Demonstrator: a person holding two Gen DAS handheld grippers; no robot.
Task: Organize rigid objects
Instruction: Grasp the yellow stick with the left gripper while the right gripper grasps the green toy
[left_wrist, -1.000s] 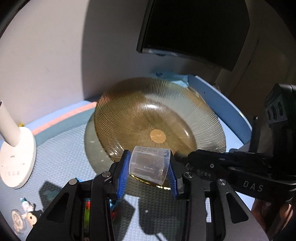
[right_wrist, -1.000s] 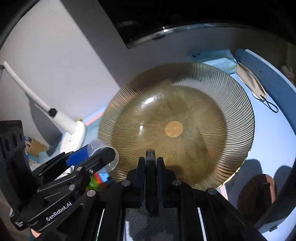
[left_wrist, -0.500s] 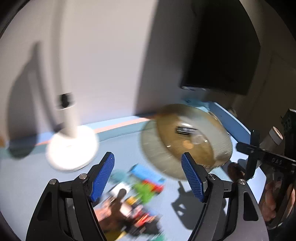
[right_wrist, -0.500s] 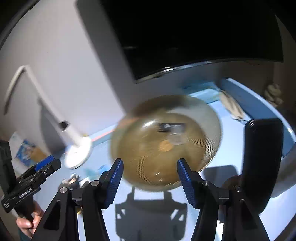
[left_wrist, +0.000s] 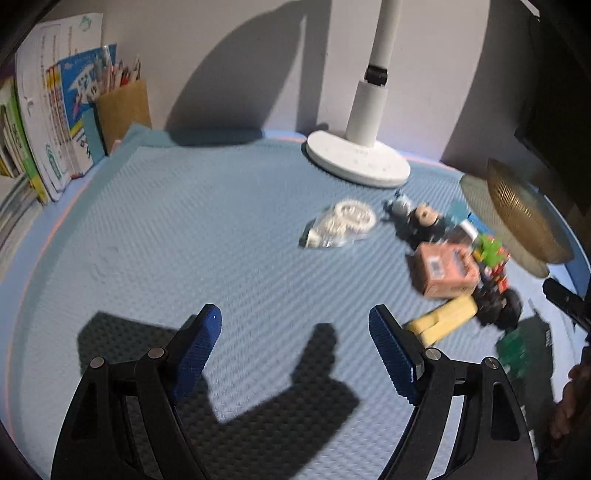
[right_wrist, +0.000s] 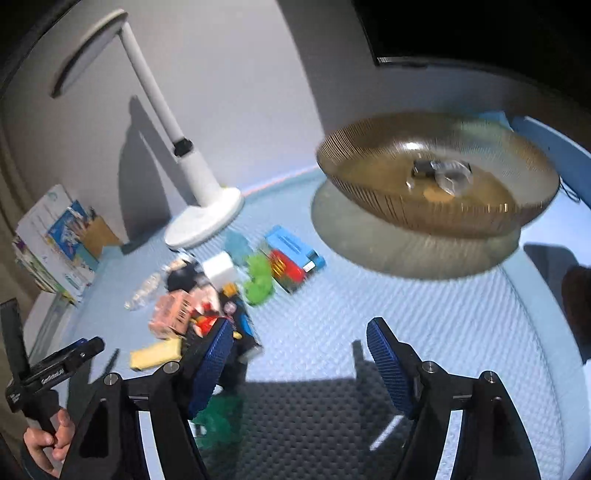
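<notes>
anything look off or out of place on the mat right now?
Nothing damaged or spilled. The odd part is the toy pile, a loose jumble beside the lamp base; a bag of white gears lies apart from it. The amber bowl sits upright, holding two small items.

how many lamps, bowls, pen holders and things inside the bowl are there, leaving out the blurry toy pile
desk lamp: 1
amber ribbed bowl: 1
brown pen holder: 1
things in the bowl: 2, a dark small piece and a clear cup
total: 5
</notes>
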